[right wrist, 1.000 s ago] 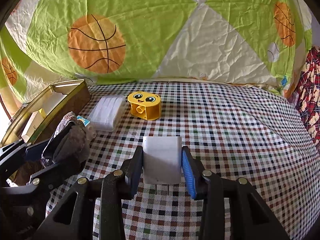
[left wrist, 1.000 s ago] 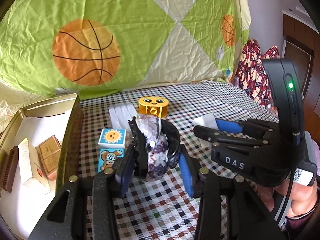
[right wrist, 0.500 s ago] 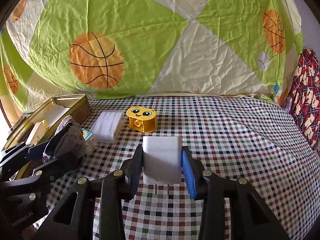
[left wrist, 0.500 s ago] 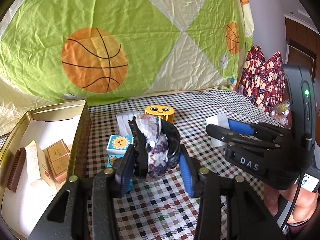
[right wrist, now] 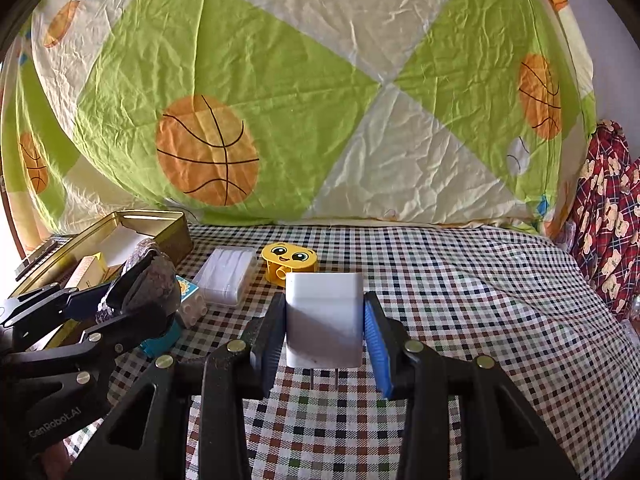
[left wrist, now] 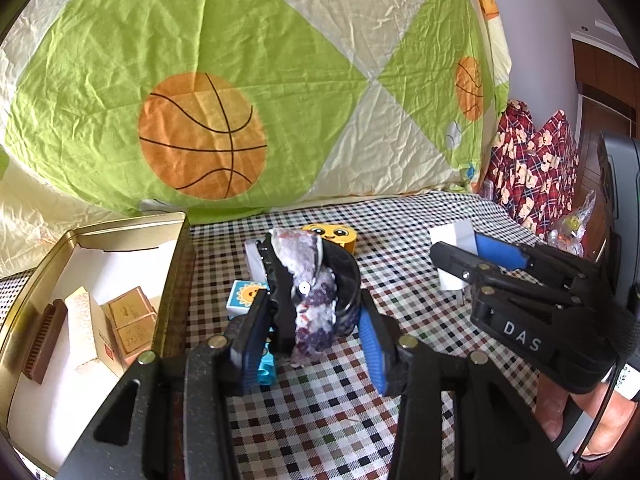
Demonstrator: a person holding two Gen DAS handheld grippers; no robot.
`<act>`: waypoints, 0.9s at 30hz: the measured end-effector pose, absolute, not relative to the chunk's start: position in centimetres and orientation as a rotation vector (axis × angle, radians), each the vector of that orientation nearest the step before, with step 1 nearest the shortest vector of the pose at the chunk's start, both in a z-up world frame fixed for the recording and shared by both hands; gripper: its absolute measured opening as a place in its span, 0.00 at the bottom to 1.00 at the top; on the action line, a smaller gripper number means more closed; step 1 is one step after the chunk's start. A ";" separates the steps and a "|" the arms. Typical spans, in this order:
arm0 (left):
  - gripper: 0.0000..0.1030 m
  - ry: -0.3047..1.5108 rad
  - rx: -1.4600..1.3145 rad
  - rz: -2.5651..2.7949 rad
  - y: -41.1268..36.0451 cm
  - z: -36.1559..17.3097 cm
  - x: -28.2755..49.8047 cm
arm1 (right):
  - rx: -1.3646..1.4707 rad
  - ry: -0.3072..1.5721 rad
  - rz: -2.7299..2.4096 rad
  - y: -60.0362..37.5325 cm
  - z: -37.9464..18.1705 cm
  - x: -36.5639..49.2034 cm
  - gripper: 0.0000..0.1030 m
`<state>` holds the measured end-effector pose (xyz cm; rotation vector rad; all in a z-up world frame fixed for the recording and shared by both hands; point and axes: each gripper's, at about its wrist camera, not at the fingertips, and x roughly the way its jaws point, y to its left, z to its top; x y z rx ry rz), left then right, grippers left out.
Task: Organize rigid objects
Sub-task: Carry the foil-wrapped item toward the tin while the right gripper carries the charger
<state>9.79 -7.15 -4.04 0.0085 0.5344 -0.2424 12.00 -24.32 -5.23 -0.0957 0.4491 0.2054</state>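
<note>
Between your left tongs (left wrist: 310, 330), a black hair claw clip (left wrist: 308, 300) with purple-and-white mottling sits upright, its long axis running up and away along the fingers, the pads closed onto its flanks so that it appears gripped and lifted above the checked tablecloth (left wrist: 400, 280). Off to the left of those tongs, near and slightly lower, the open gold tin (left wrist: 176, 276) already holds small boxes and a brown bar; its long side runs roughly parallel to your left fingers. Your right tongs (right wrist: 324, 332) are shut on a white plug charger (right wrist: 323, 316), held square with its two prongs pointing down toward the cloth. Ahead of the right tongs lie a yellow smiley block (right wrist: 290, 266) and a clear plastic case (right wrist: 228, 276); a sun-print toy brick (left wrist: 246, 296) sits just behind the left fingers. Judged from this, your left hand is much the nearer to the tin: the clip needs only a short swing leftward over the tin's near wall, while the charger must cross past the left tongs to reach it. The likely snag is the two tools crowding one another at the rim
</note>
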 end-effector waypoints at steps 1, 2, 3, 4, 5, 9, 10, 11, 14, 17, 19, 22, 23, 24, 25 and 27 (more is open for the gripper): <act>0.40 0.530 0.008 -0.240 -7.1 -4.0 9.7 | -0.094 0.442 0.207 -24.4 -5.2 11.9 0.39; 0.40 0.527 0.007 -0.238 -7.1 -4.0 9.6 | -0.093 0.436 0.209 -24.4 -5.1 11.8 0.39; 0.40 0.523 0.005 -0.237 -7.1 -4.0 9.6 | -0.093 0.431 0.210 -24.4 -5.0 11.7 0.39; 0.40 0.518 0.004 -0.235 -7.0 -3.9 9.5 | -0.093 0.425 0.211 -24.4 -5.0 11.6 0.39; 0.40 0.515 0.004 -0.232 -7.0 -3.9 9.5 | -0.094 0.419 0.212 -24.4 -4.9 11.5 0.39; 0.40 0.500 0.005 -0.227 -7.0 -3.7 9.2 | -0.101 0.394 0.214 -24.2 -4.7 11.1 0.39; 0.40 0.495 0.005 -0.225 -7.0 -3.7 9.2 | -0.103 0.388 0.213 -24.2 -4.7 10.9 0.39; 0.40 0.491 0.006 -0.223 -7.0 -3.6 9.1 | -0.105 0.383 0.213 -24.2 -4.7 10.8 0.39; 0.40 0.474 0.006 -0.216 -7.0 -3.5 8.7 | -0.104 0.369 0.215 -24.2 -4.6 10.6 0.39; 0.40 0.459 0.012 -0.211 -7.0 -3.4 8.3 | -0.100 0.357 0.215 -24.4 -4.6 10.4 0.39; 0.40 0.450 0.015 -0.208 -7.0 -3.3 8.2 | -0.099 0.352 0.216 -24.4 -4.6 10.2 0.39; 0.40 0.441 0.017 -0.203 -6.9 -3.2 7.9 | -0.098 0.343 0.219 -24.4 -4.5 10.0 0.39; 0.40 0.437 0.016 -0.200 -6.9 -3.1 7.9 | -0.098 0.339 0.219 -24.4 -4.4 9.9 0.39; 0.40 0.434 0.015 -0.198 -6.9 -3.1 7.8 | -0.099 0.335 0.219 -24.4 -4.4 9.8 0.39; 0.40 0.431 0.014 -0.196 -6.8 -3.1 7.7 | -0.099 0.331 0.220 -24.4 -4.4 9.7 0.39; 0.40 0.425 0.013 -0.192 -6.8 -3.1 7.4 | -0.099 0.326 0.221 -24.4 -4.3 9.4 0.39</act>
